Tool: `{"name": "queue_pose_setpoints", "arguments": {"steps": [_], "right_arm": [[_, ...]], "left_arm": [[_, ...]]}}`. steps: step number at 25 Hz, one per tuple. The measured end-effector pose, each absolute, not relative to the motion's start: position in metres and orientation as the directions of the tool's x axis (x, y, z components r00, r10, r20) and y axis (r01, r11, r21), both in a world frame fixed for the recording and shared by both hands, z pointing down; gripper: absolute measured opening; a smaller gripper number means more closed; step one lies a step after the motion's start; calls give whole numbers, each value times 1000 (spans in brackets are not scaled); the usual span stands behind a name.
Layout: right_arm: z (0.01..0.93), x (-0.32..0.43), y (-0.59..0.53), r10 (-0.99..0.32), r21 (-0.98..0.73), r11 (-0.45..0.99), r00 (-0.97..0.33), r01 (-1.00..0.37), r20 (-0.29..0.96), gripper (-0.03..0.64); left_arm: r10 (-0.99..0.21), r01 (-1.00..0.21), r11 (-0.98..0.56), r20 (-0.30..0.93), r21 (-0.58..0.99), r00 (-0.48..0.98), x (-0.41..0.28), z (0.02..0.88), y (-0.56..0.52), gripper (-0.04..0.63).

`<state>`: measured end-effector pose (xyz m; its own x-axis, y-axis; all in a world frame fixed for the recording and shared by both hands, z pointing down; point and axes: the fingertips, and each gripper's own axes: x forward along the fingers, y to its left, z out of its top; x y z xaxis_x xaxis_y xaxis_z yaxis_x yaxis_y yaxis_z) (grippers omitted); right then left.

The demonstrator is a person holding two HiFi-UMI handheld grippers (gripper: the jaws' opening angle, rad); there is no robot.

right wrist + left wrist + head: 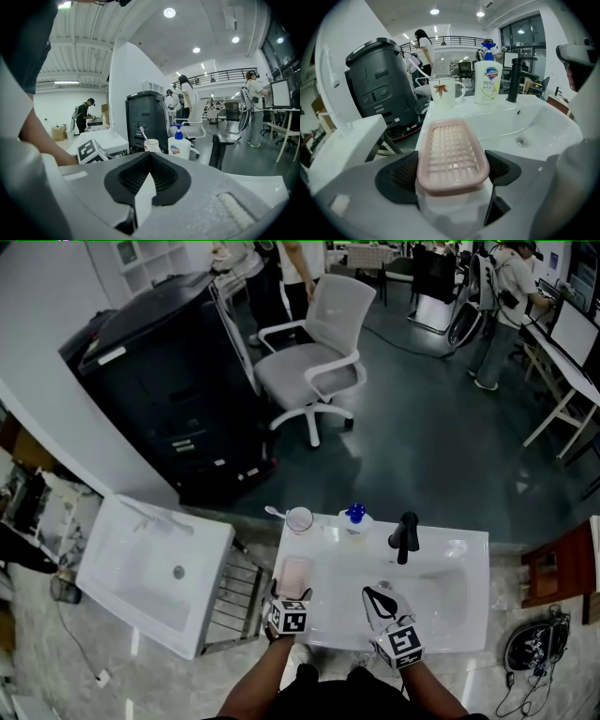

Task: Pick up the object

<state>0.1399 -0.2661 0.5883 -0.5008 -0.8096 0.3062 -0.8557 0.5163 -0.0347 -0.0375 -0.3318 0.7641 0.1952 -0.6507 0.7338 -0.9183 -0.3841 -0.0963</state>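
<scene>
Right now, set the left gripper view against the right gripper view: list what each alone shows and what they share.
Only the left gripper view: the pink slatted plastic soap dish gripped between the left tool's wide-set jaws, and the round metal drain.

Only the right gripper view: the right tool, jaws together and empty, plus the left tool's square-marker cube and the person's forearm.

Both: the white leaf-print mug, the white pump bottle, the black faucet and the dark grey machine.

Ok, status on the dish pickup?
Left tongs wide, astride dish on sink ledge; pads at its sides, grip unconfirmed. Right tongs shut, empty, over sink. Nothing in the way.
</scene>
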Motion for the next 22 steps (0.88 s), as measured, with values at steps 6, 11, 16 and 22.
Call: {"name": "queue_pose_setpoints", "arguments": {"steps": [6, 11, 16, 22], "right_arm": [[590, 137, -270, -805, -34, 522, -506, -852, 310, 3], [589, 139, -271, -807, -33, 521, -505, -853, 307, 3], [586, 139, -274, -812, -26, 519, -502, -855, 297, 3], [585, 144, -274, -823, -25, 505, -490, -863, 288, 3]], "left_arm": [[-683, -931, -357, 701, -73, 207, -42, 758, -335, 463], [-700, -930, -359, 680, -75, 216, -40, 747, -332, 463], [-730, -926, -369, 642, -83, 234, -37, 727, -335, 463], [-784, -930, -359, 567, -81, 253, -32, 686, -336, 463]]}}
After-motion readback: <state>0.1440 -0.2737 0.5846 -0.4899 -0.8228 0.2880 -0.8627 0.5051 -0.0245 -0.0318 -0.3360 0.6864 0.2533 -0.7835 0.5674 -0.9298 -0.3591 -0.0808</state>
